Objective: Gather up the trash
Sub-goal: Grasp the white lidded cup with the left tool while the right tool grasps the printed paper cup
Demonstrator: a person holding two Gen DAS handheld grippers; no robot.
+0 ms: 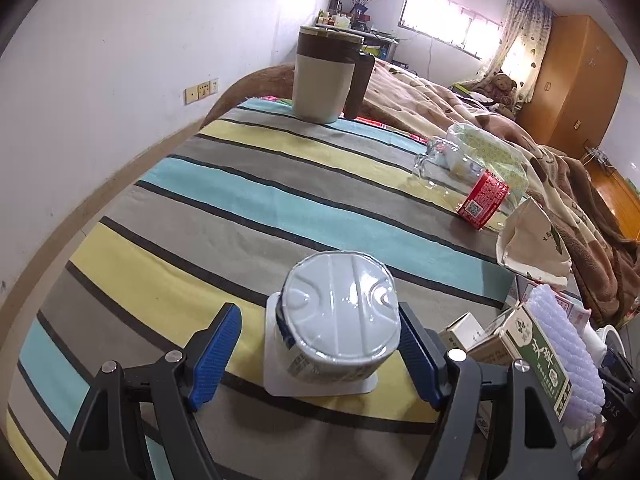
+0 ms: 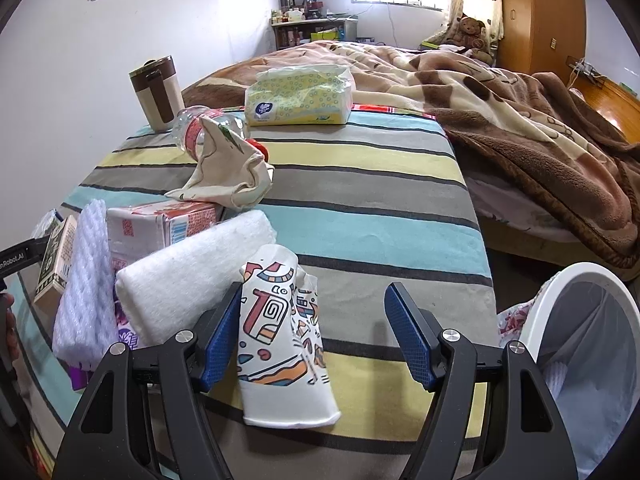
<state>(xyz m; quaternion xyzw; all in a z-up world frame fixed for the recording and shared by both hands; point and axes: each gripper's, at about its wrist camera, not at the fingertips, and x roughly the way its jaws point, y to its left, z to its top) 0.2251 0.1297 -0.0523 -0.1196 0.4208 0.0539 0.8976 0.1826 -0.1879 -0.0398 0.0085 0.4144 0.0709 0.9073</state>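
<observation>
In the left wrist view an upturned white yogurt cup (image 1: pixel 340 320) stands on the striped tablecloth (image 1: pixel 240 200), between the fingers of my open left gripper (image 1: pixel 320 356); the right pad (image 1: pixel 416 356) is close to it, the left pad stands apart. In the right wrist view a crushed patterned paper cup (image 2: pixel 280 340) lies between the fingers of my open right gripper (image 2: pixel 316 340), against the left pad (image 2: pixel 220 344). A white bin (image 2: pixel 580 360) with a liner stands at the right, below the table edge.
More trash lies on the table: a crushed plastic bottle (image 1: pixel 476 192), a crumpled paper bag (image 2: pixel 228 168), cartons (image 2: pixel 160 228), white foam pieces (image 2: pixel 188 276). A brown-and-beige mug (image 1: pixel 324 76) and a tissue pack (image 2: pixel 300 96) stand at the far edge. A bed with blankets (image 2: pixel 520 120) lies beyond.
</observation>
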